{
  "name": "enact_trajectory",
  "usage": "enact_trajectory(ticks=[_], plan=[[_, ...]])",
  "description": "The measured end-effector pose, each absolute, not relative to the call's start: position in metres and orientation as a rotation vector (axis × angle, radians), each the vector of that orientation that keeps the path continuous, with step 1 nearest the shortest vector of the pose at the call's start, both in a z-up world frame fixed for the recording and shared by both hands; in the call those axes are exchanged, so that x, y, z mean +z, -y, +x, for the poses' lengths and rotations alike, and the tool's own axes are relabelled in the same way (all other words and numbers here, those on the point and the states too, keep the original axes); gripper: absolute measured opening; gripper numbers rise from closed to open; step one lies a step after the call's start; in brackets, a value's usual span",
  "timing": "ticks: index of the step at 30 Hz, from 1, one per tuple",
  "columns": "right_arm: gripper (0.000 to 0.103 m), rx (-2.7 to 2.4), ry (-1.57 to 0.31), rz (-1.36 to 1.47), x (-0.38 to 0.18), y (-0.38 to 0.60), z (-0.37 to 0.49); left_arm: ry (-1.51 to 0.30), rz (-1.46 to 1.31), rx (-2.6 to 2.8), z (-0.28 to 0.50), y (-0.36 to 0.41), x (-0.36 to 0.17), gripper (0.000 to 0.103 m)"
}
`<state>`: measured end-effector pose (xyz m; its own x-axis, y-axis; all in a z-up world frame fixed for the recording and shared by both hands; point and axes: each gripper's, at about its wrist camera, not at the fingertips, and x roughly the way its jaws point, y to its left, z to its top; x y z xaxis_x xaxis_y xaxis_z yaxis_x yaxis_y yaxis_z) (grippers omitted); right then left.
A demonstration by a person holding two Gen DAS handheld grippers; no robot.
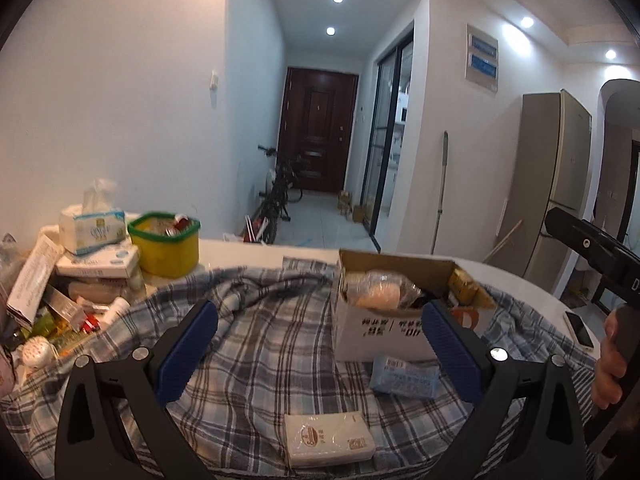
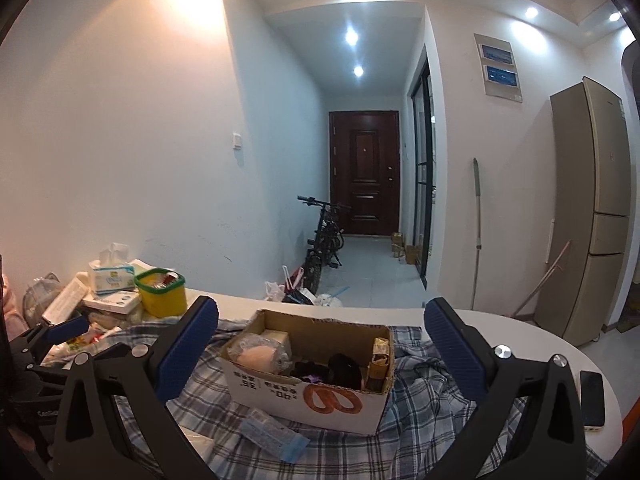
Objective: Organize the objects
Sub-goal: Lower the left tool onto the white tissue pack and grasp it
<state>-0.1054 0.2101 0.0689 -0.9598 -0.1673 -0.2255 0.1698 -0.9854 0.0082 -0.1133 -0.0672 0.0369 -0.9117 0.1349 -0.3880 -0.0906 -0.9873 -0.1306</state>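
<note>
Both grippers were held above the cloth-covered surface (image 2: 500, 320) with nothing between the jaws: the left gripper (image 1: 320, 344) was spread wide over the checked cloth (image 1: 260, 320), and the right gripper (image 2: 320, 344) was spread just as wide in front of the cardboard box (image 2: 320, 400). The box stood on the cloth, already holding a wrapped pale bundle (image 2: 258, 358), some dark items and a small gold packet (image 2: 380, 360). Loose things were left outside it: a white tissue pack (image 1: 328, 440) near the front edge and a blue packet (image 1: 404, 376) lying just beside the box wall. A pile of boxes and bottles (image 1: 80, 280) was stacked at the left with a yellow tub (image 1: 168, 248) behind it. The main hazard was judged to be the cloth itself: it was rumpled, and a jaw closed low on a flat packet could have caught a fold and dragged the box or the cloth along. The tissue pack could have been nudged off the front edge by a clumsy approach. A phone (image 2: 592, 400) lay near the right rim of the surface and might have been knocked by a wide sweep of the right gripper. Whether the box was seated flat could not be told, since the cloth was bunched under it.
</note>
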Motion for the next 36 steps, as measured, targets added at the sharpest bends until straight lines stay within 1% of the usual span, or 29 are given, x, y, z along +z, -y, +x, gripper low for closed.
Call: enact_trajectory(ticks=[5,9,16,20,24,25,27,31,34,36], plan=[[0.103,-2.917,-0.015,0.49,0.048,-0.21,-0.128,0.169,-0.813,2.852,-0.139,0.062,0.007,0.103],[0.103,-2.913,-0.077,0.55,0.034,-0.205,-0.132,0.12,-1.049,2.778,-0.152,0.052,-0.021,0.103],[0.103,-2.831,-0.107,0.685,0.011,-0.191,-0.141,0.032,-1.173,2.734,-0.153,0.043,-0.037,0.103],[0.103,-2.796,-0.098,0.757,-0.001,-0.187,-0.148,0.026,-1.285,2.676,-0.161,0.039,-0.05,0.103],[0.103,-2.778,-0.091,0.82,-0.011,-0.184,-0.152,0.014,-1.315,2.641,-0.164,0.037,-0.058,0.102],[0.103,-2.771,-0.08,0.834,-0.012,-0.186,-0.154,0.018,-1.322,2.636,-0.165,0.037,-0.06,0.101],[0.103,-2.759,-0.061,0.858,-0.014,-0.187,-0.156,0.033,-1.342,2.624,-0.167,0.039,-0.065,0.095],[0.103,-2.76,-0.065,0.865,-0.015,-0.186,-0.155,0.054,-1.371,2.607,-0.168,0.04,-0.07,0.095],[0.103,-2.763,-0.08,0.86,-0.014,-0.185,-0.154,0.034,-1.39,2.582,-0.17,0.036,-0.074,0.093],[0.103,-2.762,-0.09,0.862,-0.014,-0.184,-0.154,0.019,-1.428,2.562,-0.172,0.035,-0.079,0.087]])
